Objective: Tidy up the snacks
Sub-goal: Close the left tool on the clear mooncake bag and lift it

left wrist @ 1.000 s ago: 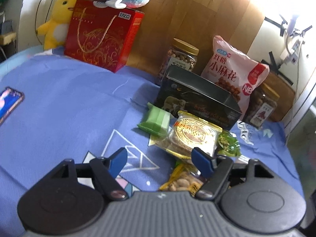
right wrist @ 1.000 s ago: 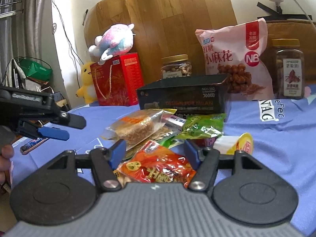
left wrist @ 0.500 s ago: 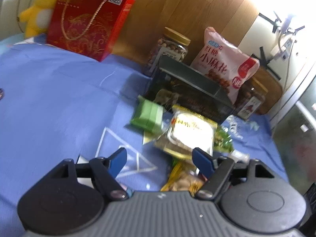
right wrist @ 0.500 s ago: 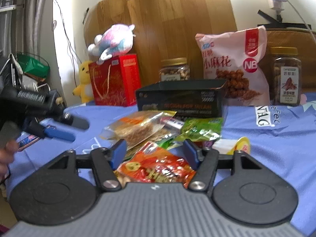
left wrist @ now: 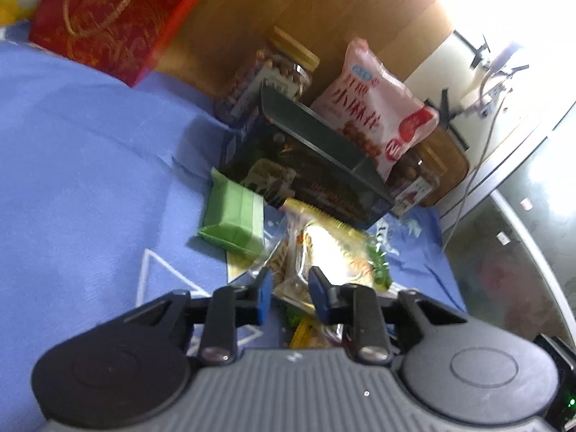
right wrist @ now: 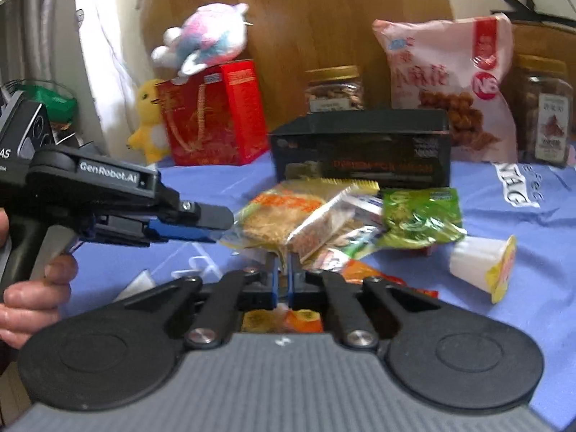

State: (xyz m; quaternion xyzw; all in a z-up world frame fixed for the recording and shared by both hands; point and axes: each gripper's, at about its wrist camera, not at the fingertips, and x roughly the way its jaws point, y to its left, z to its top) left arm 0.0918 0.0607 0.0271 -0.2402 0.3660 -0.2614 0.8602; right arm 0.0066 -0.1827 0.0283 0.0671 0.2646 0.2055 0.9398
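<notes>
Both grippers' jaws have just been closing, and the left gripper (right wrist: 216, 223) has pushed in toward the snack pile since a second ago. At far left of the right wrist view, a person's hand (right wrist: 32, 295) grips its handle. Its jaws stand narrowed on the left edge of the clear plastic packet with a round golden pastry (right wrist: 288, 216), which lies on top of the pile on the blue-clothed worktop (right wrist: 522, 244).

Behind stand a yellow plush duck (right wrist: 149, 118) and a red gift box with a gold cord handle (right wrist: 212, 115), a pink-and-blue plush toy (right wrist: 205, 39) lying on it. My right gripper (right wrist: 284, 277) is closed to a sliver just above the orange-red foil packet (right wrist: 363, 273); I cannot tell whether it pinches anything.

Just beyond the pile sits the open black cardboard box (right wrist: 360, 147), a gold-lidded jar of nuts (right wrist: 334, 88) behind it. Rightward come the crinkled green foil packet (right wrist: 421, 212), the pink bag of twisted snacks (right wrist: 450, 82), and a white jelly cup with a yellow lid (right wrist: 475, 266) on its side.
</notes>
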